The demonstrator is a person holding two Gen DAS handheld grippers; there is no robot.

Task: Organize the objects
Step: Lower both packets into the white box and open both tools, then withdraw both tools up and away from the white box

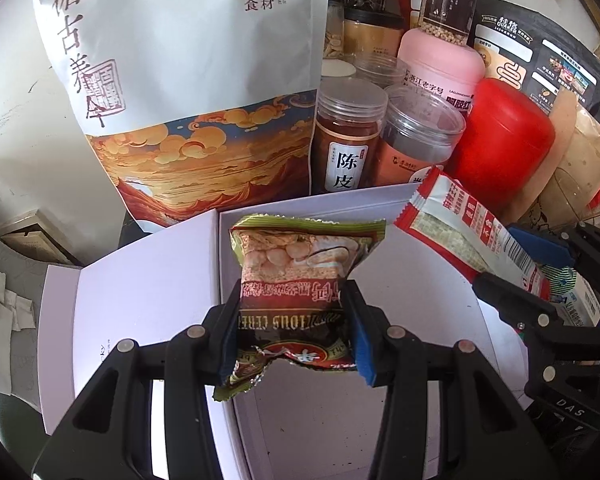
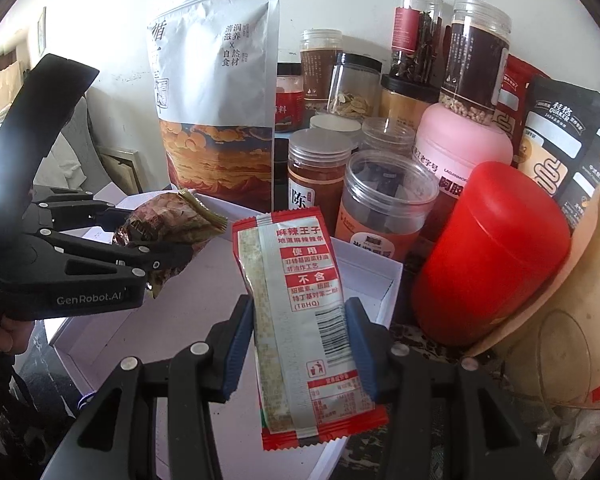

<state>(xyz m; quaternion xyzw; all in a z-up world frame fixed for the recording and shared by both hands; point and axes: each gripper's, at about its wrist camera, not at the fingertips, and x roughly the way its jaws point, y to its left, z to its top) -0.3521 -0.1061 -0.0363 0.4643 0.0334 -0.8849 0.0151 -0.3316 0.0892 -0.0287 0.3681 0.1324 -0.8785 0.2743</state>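
Note:
My left gripper (image 1: 294,334) is shut on a green-edged cereal snack packet (image 1: 300,268), held over the open white box (image 1: 432,292). In the right wrist view that same gripper (image 2: 168,236) comes in from the left with the packet (image 2: 168,216) between its fingers. My right gripper (image 2: 298,340) is shut on a red-and-white spicy snack packet (image 2: 296,280), also above the white box (image 2: 376,276). From the left wrist view the right gripper (image 1: 516,264) shows at the right edge, clamping the red-and-white packet (image 1: 456,224).
Behind the box stand a tall white pouch (image 1: 180,80), several clear jars (image 1: 348,140), a pink tub (image 1: 440,64), a red canister (image 1: 504,140) and a black oats bag (image 1: 540,64). The box lid (image 1: 140,300) lies open to the left. A person's hand (image 2: 12,332) holds the left gripper.

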